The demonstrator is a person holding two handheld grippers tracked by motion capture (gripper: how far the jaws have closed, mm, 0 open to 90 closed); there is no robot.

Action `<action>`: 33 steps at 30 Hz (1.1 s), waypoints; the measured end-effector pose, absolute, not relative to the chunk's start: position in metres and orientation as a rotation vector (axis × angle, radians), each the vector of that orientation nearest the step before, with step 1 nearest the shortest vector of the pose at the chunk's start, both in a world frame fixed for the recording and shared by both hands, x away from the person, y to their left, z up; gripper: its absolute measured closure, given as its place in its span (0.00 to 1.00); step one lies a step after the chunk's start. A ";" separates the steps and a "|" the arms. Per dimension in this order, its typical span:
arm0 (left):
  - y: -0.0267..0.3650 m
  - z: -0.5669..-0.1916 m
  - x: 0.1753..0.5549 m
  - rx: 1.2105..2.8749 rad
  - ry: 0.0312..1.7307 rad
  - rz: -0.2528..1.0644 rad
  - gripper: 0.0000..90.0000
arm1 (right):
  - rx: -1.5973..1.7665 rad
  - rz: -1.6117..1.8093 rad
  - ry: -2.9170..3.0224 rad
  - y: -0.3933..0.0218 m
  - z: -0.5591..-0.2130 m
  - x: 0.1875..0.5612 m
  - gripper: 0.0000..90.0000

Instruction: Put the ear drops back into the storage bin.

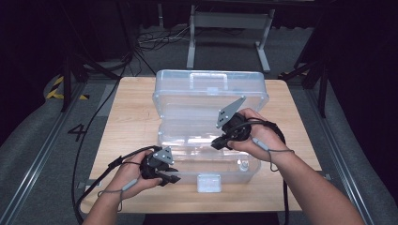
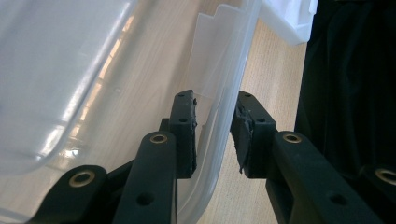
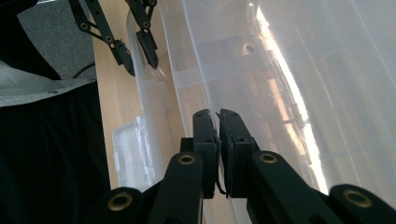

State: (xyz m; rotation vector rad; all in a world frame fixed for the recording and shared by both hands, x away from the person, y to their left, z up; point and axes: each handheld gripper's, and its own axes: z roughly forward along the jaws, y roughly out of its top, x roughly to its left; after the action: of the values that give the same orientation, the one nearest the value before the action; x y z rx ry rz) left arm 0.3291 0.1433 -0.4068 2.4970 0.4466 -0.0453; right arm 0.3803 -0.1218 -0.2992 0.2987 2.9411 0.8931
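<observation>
Clear plastic box [image 1: 206, 136], lid up: your left gripper [image 2: 215, 135] straddles its near wall; right gripper [image 3: 218, 140] pinches its rim.

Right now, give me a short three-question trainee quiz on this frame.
1. True or false: the clear box stands with its lid open.
2. Which gripper straddles the box's front wall: A left gripper, B right gripper?
3. How do the right gripper's jaws stand?

Key: 1 true. 2 A. 3 Shut, nothing visibly held, over the box's inside.
</observation>
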 end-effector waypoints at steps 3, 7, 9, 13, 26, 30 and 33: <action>0.143 -0.407 0.329 2.495 0.446 -0.046 0.79 | 0.305 0.892 2.936 -0.122 -0.300 0.379 0.96; 0.143 -0.407 0.329 2.493 0.449 -0.048 0.79 | 0.297 0.891 2.931 -0.121 -0.300 0.379 0.96; 0.143 -0.406 0.329 2.489 0.465 -0.063 0.76 | 0.292 0.892 2.930 -0.122 -0.300 0.378 0.96; 0.143 -0.405 0.328 2.475 0.489 -0.084 0.72 | 0.293 0.897 2.928 -0.122 -0.300 0.378 0.96; 0.163 -0.383 0.330 2.350 0.503 -0.083 0.72 | 0.300 0.899 2.922 -0.123 -0.301 0.376 0.96; 0.170 -0.372 0.327 2.371 0.515 -0.024 0.72 | 0.303 0.901 2.923 -0.122 -0.302 0.376 0.96; 0.173 -0.363 0.325 2.340 0.506 -0.012 0.72 | 0.304 0.899 2.921 -0.122 -0.302 0.375 0.96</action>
State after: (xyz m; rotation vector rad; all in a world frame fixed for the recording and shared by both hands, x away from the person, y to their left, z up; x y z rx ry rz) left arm 0.3252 0.1734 -0.3627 2.3404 0.5062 -0.0118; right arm 0.3752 -0.1224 -0.3023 0.3041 2.9212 0.8988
